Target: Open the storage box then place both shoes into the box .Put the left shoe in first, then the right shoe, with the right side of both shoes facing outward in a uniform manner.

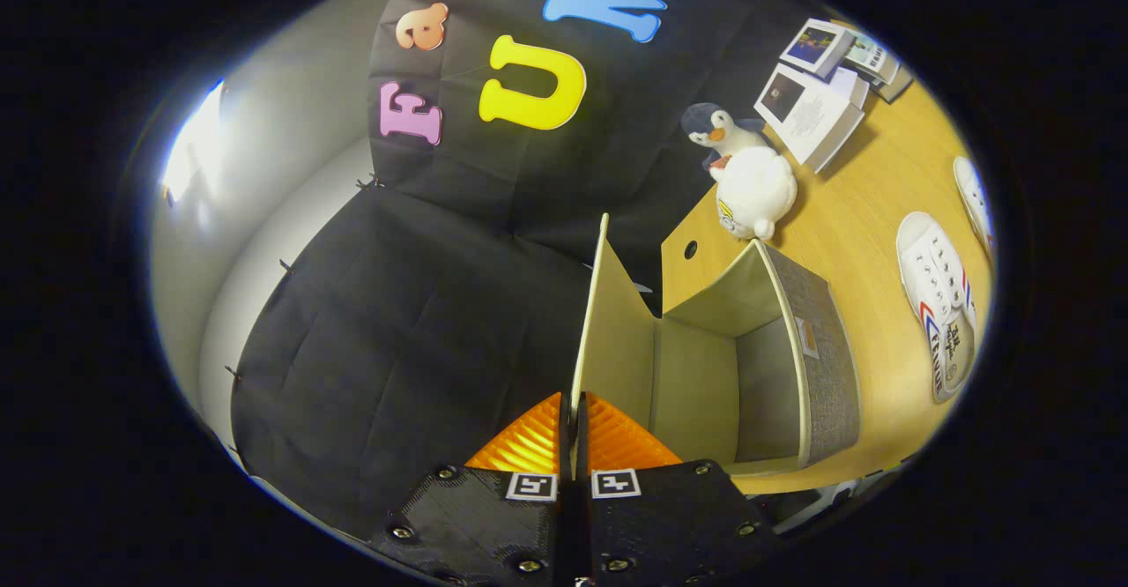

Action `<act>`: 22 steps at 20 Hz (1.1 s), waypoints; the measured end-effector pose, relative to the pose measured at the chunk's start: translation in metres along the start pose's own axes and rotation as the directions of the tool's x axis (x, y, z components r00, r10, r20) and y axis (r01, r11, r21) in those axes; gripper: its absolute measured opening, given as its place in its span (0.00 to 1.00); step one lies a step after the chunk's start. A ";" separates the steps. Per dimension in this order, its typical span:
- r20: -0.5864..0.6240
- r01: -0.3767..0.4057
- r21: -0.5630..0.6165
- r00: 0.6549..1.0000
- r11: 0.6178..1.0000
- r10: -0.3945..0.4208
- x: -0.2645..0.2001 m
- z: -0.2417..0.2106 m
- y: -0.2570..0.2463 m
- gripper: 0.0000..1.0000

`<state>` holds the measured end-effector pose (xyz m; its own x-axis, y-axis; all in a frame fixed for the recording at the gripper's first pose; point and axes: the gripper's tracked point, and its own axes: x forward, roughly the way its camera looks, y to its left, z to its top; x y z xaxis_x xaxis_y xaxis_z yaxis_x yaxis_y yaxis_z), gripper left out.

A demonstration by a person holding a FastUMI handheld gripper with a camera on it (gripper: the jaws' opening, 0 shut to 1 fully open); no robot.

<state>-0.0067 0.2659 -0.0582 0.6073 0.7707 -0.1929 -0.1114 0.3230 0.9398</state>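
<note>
The grey fabric storage box [833,367] stands open on the wooden table [868,190], its pale inside bare. Its lid [614,331] is swung up on edge, away from the box's opening. My gripper [571,404] is shut on the lid's free edge, with the thin panel pinched between both fingers. Beyond the box, one white shoe [936,292] with red and blue stripes lies on the table, sole edge showing. A second white shoe [975,204] lies a little farther off, partly cut off from view.
A plush penguin [745,177] sits by the table's edge just past the box, near a round cable hole [690,249]. Books and booklets [815,102] are stacked farther along the table. The black cloth wall hangs past the table's edge.
</note>
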 end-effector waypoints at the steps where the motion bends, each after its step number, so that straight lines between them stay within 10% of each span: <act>1: 0.000 0.000 -0.023 1.000 1.000 0.000 0.004 -0.004 0.007 0.00; 18: -0.099 -0.052 -0.259 0.995 0.964 0.027 0.091 -0.085 0.065 0.06; 20: -0.112 -0.062 -0.295 0.993 0.954 0.030 0.094 -0.090 0.069 0.19; 21: -0.113 -0.061 -0.321 0.993 0.945 0.025 0.094 -0.090 0.070 0.48; 22: -0.108 -0.057 -0.344 0.994 0.937 0.021 0.094 -0.090 0.070 0.56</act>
<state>-0.0279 0.4102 -0.0358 0.5161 0.8322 -0.2029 -0.4093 0.4477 0.7950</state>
